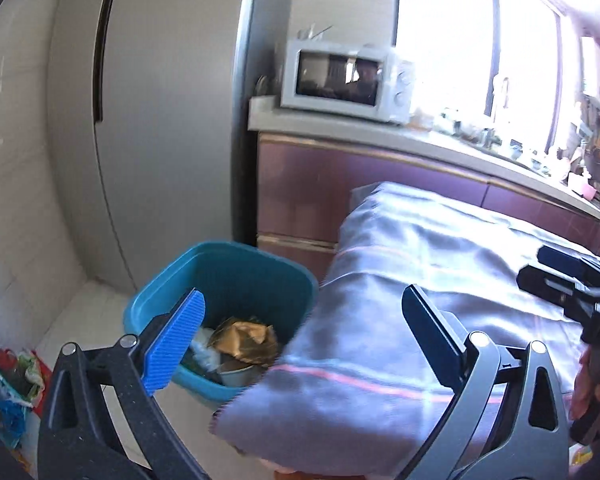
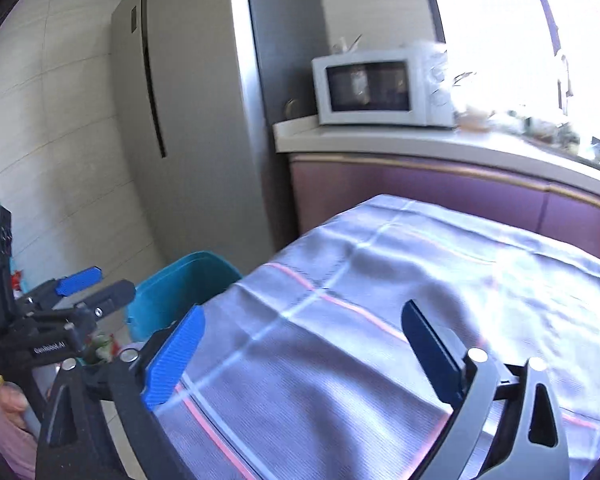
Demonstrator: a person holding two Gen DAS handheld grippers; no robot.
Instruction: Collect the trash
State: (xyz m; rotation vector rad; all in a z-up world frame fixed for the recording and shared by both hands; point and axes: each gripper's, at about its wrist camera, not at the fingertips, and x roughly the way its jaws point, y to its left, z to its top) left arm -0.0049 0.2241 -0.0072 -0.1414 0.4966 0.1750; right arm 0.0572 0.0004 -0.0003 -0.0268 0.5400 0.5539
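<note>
A teal trash bin stands on the floor beside the table; it holds crumpled brown paper, white scraps and a metal bowl. My left gripper is open and empty, held above the bin and the table's corner. My right gripper is open and empty over the table with the grey checked cloth. The bin's rim also shows in the right wrist view, with the left gripper in front of it. The right gripper shows at the right edge of the left wrist view.
A tall grey fridge stands behind the bin. A white microwave sits on the counter over purple cabinets. Dishes crowd the counter under the bright window. Colourful bags lie on the floor at the left.
</note>
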